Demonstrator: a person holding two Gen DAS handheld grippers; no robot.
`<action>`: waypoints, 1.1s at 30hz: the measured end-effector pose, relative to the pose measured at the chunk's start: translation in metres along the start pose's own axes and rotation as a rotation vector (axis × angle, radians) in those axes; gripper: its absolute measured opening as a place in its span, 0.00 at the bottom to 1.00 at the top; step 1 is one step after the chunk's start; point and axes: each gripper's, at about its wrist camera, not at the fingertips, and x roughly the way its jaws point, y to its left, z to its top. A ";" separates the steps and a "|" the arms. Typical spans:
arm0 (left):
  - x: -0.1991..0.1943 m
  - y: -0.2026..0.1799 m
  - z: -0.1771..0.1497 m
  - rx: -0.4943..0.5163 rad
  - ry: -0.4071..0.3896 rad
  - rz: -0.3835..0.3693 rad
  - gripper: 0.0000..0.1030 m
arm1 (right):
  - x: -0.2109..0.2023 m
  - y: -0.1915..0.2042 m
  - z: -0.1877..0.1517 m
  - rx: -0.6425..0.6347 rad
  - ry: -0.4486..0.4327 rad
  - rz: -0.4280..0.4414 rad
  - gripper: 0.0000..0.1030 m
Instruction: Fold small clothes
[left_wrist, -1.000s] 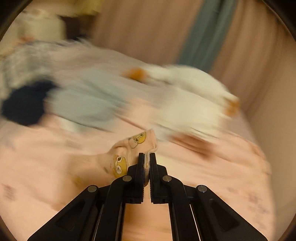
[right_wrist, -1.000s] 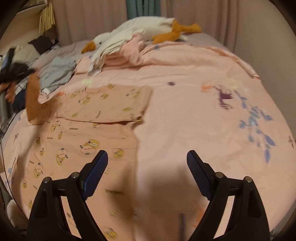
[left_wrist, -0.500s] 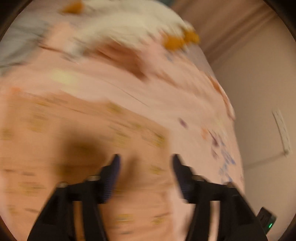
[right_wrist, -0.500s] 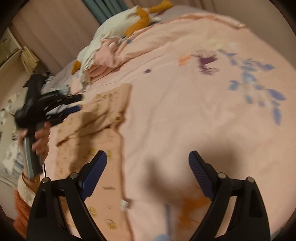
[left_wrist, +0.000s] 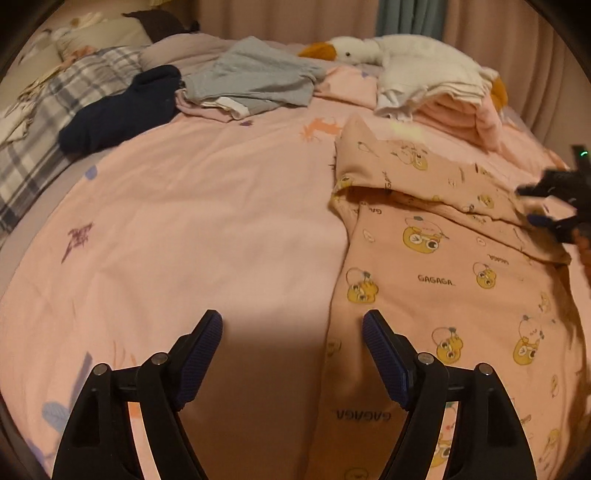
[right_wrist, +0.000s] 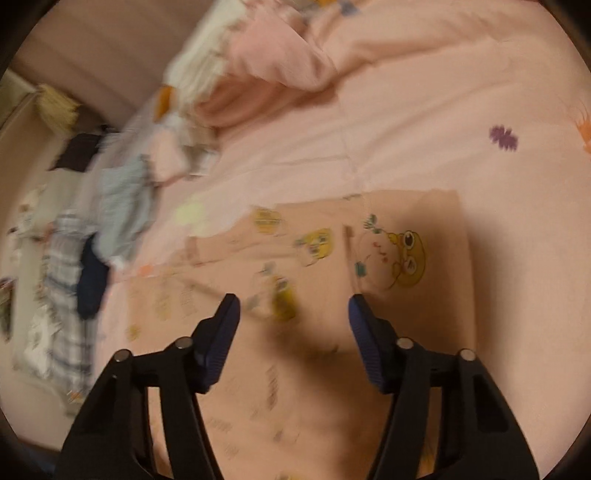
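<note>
I see the peach garment (left_wrist: 443, 280) printed with yellow cartoon ducks and "GAGAGA" lettering lying flat on the pink bedspread (left_wrist: 207, 221), its far end folded back over itself. From my right camera it looks blurred.

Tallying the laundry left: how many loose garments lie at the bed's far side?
2: a navy blue garment leftmost, a crumpled grey garment beside it. More may be hidden beneath the white plush goose.

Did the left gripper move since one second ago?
Yes. The left gripper, then shut on the duck-print garment, is open and has drawn back left over the pink sheet, garment at its right.
</note>
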 end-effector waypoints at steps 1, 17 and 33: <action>-0.002 0.001 -0.003 -0.039 -0.032 0.001 0.76 | 0.004 0.002 -0.002 -0.001 -0.009 -0.027 0.42; 0.023 0.036 0.009 -0.217 0.048 -0.080 0.76 | -0.039 -0.019 0.003 0.120 -0.047 -0.059 0.73; 0.026 0.041 0.013 -0.261 0.034 -0.088 0.76 | -0.075 -0.038 -0.002 0.145 -0.253 0.025 0.03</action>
